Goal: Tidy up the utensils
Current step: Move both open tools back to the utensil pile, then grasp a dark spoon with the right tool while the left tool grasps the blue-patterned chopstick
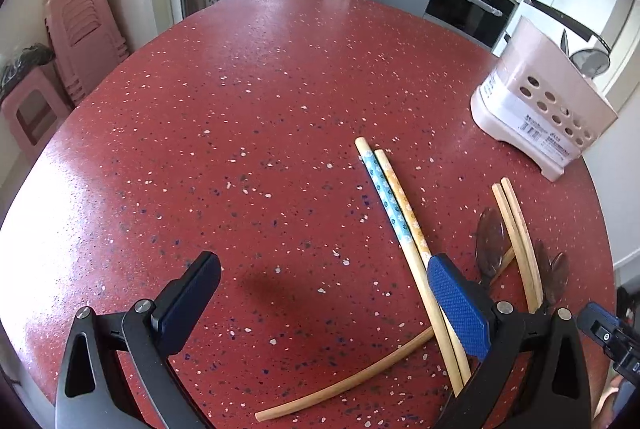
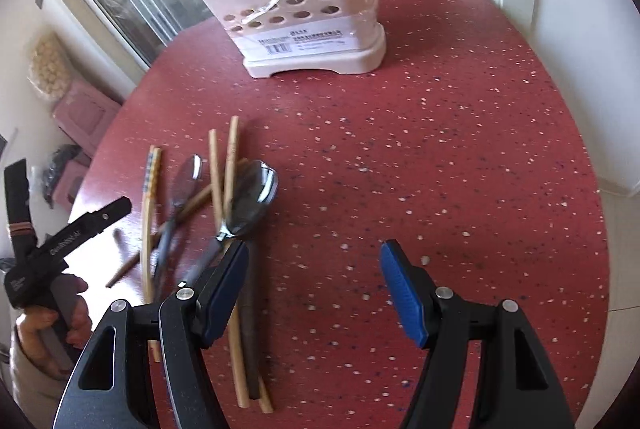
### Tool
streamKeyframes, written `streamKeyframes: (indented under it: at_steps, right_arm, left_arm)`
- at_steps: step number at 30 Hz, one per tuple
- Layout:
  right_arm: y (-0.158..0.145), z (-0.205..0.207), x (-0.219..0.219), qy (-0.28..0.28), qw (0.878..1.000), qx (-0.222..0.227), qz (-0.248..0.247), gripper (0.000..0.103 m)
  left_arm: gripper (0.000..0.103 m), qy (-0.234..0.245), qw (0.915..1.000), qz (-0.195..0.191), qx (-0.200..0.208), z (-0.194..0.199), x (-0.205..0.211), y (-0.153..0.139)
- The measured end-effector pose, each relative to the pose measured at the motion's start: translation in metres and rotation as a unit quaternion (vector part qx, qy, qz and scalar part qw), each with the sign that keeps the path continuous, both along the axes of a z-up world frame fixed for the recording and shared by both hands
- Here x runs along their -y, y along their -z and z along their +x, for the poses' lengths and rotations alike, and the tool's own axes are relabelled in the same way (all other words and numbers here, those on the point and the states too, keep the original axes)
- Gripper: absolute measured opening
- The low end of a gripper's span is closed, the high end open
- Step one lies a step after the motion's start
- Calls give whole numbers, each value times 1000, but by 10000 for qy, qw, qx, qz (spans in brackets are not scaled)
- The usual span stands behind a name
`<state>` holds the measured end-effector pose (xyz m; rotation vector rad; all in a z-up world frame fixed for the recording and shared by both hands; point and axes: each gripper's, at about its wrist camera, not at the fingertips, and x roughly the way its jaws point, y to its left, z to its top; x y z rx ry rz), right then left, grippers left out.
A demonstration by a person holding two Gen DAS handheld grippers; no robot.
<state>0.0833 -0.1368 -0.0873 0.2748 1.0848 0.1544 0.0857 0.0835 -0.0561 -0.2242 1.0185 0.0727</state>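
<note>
Both tongs hang with their tips wide apart, holding nothing: the left gripper [image 1: 324,293] over bare red table [image 1: 248,101], the right gripper [image 2: 314,281] beside scattered chopsticks [image 2: 224,181] and spoons [image 2: 252,197]. The pink utensil holder [image 2: 304,5] stands well beyond them.

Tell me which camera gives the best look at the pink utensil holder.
The right wrist view. There the pink utensil holder stands near the centre, its holed front, label and base all clear, with utensils showing above its rim. The left wrist view catches it only at the right edge, smaller, distorted and at an angle.
</note>
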Motion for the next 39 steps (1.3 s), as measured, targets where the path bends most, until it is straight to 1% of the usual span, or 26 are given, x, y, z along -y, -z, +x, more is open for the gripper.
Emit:
streamKeyframes:
  at_steps: [6, 9, 12, 16, 20, 22, 25, 27, 28, 30, 31, 33, 35, 36, 37, 38, 39]
  right_arm:
    - [2, -1, -1, -20, 10000, 9, -96, 72]
    - [1, -1, -7, -43, 9999, 17, -164, 72]
    - [0, -2, -10, -64, 9997, 21, -252, 72]
    - [-1, -3, -12, -50, 9995, 34, -312, 72]
    - [0, -2, -14, -57, 9995, 16, -312, 72]
    - [-2, -1, -14, -46, 9997, 23, -218, 72]
    - [-1, 5, -10, 13, 9996, 3, 296, 72]
    - [1, 12, -8, 37, 9981, -40, 617, 68]
    - [3, 16, -8, 45, 9970, -73, 766, 64]
    - [6, 22, -9, 19, 9951, -123, 979, 55]
    - [8, 27, -10, 6, 9934, -160, 1135, 48]
    - [13, 33, -10, 43, 9903, -248, 1369, 42]
    - [17, 38, -10, 74, 9877, -304, 1534, 31]
    - [18, 40, -11, 68, 9867, -317, 1593, 28]
    - [19, 41, -11, 51, 9862, -319, 1623, 21]
    - [20, 42, -12, 43, 9861, -305, 1630, 13]
    - [20, 43, -12, 41, 9861, -296, 1632, 9]
  left_arm:
    - [103, 75, 9996, 200, -186, 6, 6, 8]
    - [103, 28, 9996, 153, -220, 7, 6, 8]
    - [103, 50, 9994, 249, -254, 9, 8, 8]
    - [103, 79, 9993, 142, -333, 12, 11, 8]
    - [103, 116, 9992, 237, -315, 19, 17, 9]
    - [103, 128, 9988, 303, -362, 22, 16, 10]
    - [103, 97, 9985, 331, -425, 27, 15, 12]
    - [103, 106, 9984, 354, -436, 29, 14, 12]
    - [103, 115, 9983, 373, -435, 28, 12, 12]
    - [103, 148, 9981, 414, -443, 29, 11, 13]
    - [103, 177, 9979, 430, -446, 30, 12, 13]
    - [103, 241, 9976, 478, -449, 34, 12, 14]
    - [103, 356, 9966, 603, -436, 38, 16, 12]
    - [103, 400, 9964, 607, -431, 40, 18, 11]
    - [103, 447, 9962, 611, -426, 42, 19, 9]
    - [100, 506, 9960, 617, -412, 44, 21, 7]
    - [96, 553, 9958, 615, -404, 45, 22, 6]
